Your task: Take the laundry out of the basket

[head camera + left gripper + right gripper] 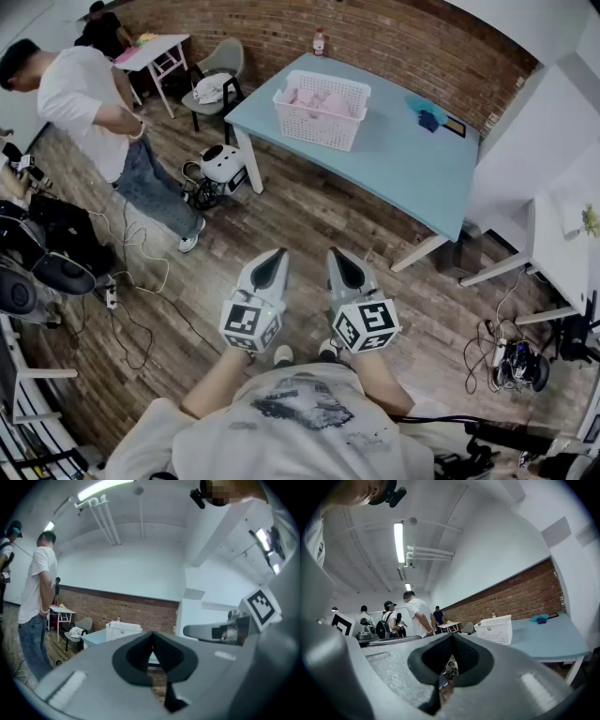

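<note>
A white plastic laundry basket (322, 108) stands on the far left end of a light blue table (394, 169), with pink laundry (314, 97) inside it. My left gripper (278, 254) and right gripper (336, 253) are side by side over the wooden floor, well short of the table, both shut and holding nothing. In the left gripper view the basket (123, 630) shows far off beyond the closed left gripper (152, 635). The right gripper view has the basket (495, 629) to the right of the closed right gripper (452, 637).
A person in a white shirt (94, 103) stands at the left beside a chair (216, 80) and a small white table (155, 52). A white device (223, 164) and cables lie on the floor by the table leg. A bottle (320, 42) and blue cloth (427, 112) sit on the table.
</note>
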`<action>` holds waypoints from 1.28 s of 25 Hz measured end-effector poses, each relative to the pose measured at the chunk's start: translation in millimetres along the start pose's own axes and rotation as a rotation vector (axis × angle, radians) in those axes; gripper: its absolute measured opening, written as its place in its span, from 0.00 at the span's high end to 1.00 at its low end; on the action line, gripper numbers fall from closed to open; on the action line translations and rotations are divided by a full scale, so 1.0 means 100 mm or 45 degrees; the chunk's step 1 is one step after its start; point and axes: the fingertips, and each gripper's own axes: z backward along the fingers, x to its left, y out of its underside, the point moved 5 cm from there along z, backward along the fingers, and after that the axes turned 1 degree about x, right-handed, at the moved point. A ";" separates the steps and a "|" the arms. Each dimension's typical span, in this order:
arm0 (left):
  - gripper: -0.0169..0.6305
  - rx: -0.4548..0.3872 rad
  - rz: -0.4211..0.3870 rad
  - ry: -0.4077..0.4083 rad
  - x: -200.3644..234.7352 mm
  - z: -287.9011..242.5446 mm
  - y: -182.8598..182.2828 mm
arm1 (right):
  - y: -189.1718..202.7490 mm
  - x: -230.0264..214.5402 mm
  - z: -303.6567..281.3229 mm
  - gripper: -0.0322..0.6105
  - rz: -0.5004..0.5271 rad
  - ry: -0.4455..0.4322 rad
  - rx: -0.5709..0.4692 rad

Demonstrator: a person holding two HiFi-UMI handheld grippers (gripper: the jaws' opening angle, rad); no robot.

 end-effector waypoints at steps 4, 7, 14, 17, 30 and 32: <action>0.99 0.006 0.024 -0.020 0.01 0.27 0.05 | 0.09 0.27 0.12 0.95 0.013 0.001 0.032; 0.99 0.014 0.040 -0.023 -0.05 0.35 0.08 | 0.10 0.33 0.20 0.95 0.017 -0.003 0.032; 0.99 0.035 0.030 -0.021 -0.27 0.29 0.11 | 0.05 0.19 0.38 0.95 -0.028 -0.023 0.004; 0.99 0.031 0.020 -0.032 -0.39 0.21 0.08 | 0.02 0.09 0.42 0.95 -0.037 -0.050 0.011; 0.99 0.011 0.004 -0.040 -0.57 -0.21 0.11 | -0.04 -0.33 0.31 0.95 -0.038 -0.109 0.010; 0.99 0.009 0.008 -0.038 -0.50 -0.30 0.13 | -0.02 -0.37 0.21 0.95 -0.037 -0.107 0.014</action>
